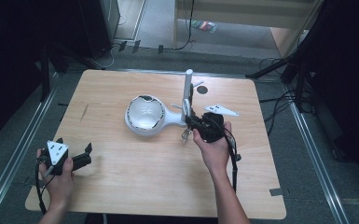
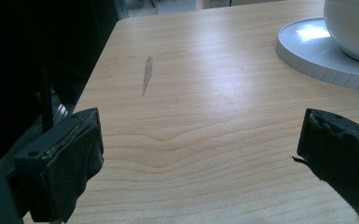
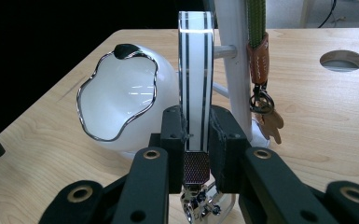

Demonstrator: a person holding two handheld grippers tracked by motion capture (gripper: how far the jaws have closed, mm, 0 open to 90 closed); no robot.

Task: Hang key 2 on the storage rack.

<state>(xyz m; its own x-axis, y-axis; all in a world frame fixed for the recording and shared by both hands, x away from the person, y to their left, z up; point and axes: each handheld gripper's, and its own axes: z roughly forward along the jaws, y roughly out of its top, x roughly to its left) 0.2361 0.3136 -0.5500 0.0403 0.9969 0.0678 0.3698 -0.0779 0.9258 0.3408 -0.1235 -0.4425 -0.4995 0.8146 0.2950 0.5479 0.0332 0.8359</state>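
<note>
A white strap (image 3: 195,79) with two black stripes stands upright between the jaws of my right gripper (image 3: 196,128), which is shut on it just above its metal clasp (image 3: 200,205). In the high view my right gripper (image 1: 191,122) sits right of the white bowl (image 1: 143,114), close to the white post (image 1: 187,91) of the stand. A green lanyard (image 3: 256,18) with a brown leather end and a small charm (image 3: 272,125) hangs by the post (image 3: 233,56). My left gripper (image 1: 86,154) rests open at the table's front left, with nothing between its jaws (image 2: 200,154).
The bowl (image 3: 121,100) has a wavy silver rim and sits on a round white base (image 2: 317,51). A round hole (image 1: 202,89) is cut in the wooden table behind the stand. A grey smear (image 2: 147,74) marks the table's left side. Cables lie on the floor beyond.
</note>
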